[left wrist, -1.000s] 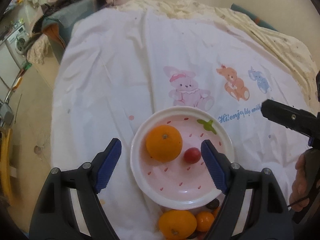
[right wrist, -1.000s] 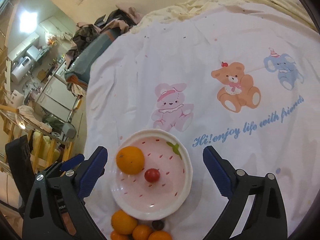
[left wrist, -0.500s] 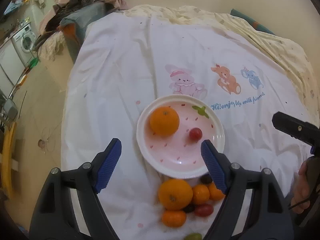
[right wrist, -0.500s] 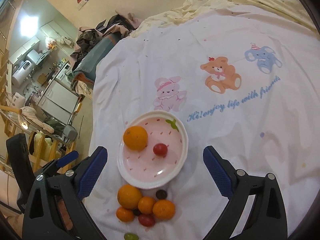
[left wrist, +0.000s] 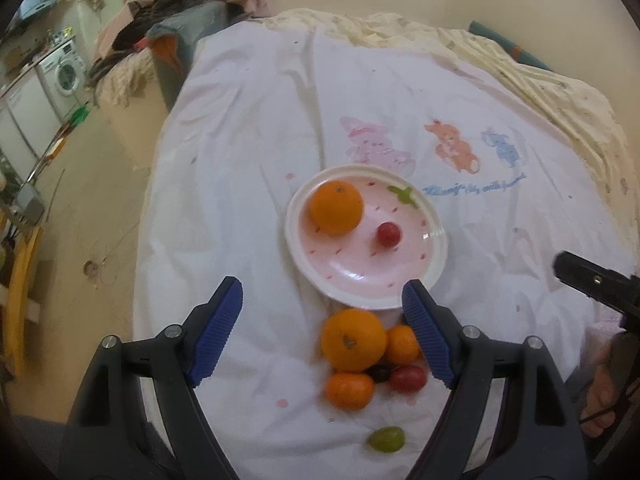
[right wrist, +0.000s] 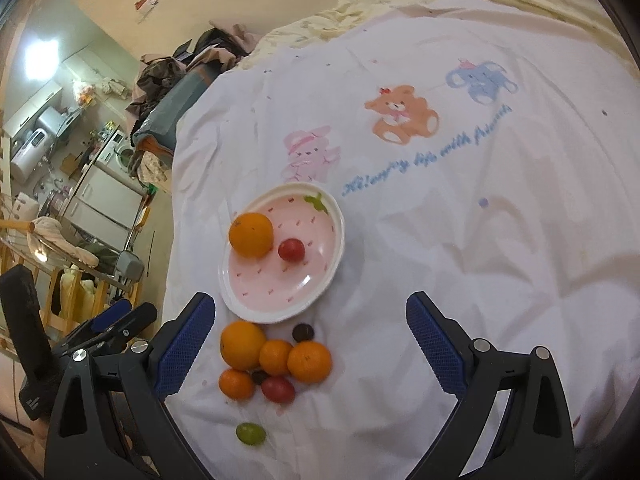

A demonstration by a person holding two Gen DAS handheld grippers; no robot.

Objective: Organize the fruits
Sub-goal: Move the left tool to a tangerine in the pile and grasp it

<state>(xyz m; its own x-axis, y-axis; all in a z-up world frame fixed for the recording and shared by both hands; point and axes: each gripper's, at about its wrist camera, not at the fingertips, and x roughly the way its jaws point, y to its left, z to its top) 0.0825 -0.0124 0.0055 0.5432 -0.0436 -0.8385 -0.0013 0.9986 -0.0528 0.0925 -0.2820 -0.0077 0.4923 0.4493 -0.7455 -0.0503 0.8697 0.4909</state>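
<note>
A pink, strawberry-patterned plate [left wrist: 434,258] with a white rim sits on a white bedsheet, holding 1 large orange [left wrist: 336,208] and 1 red cherry tomato [left wrist: 389,234], the 2 slightly apart. Just beside the plate's near rim lies a tight cluster: a large orange [right wrist: 242,345], 3 smaller tangerines [right wrist: 309,361], a red tomato [right wrist: 278,389] and 2 dark grapes [right wrist: 303,332], 1 of them wedged among the citrus. A single green grape [right wrist: 250,433] lies alone, nearer the camera than the cluster.
</note>
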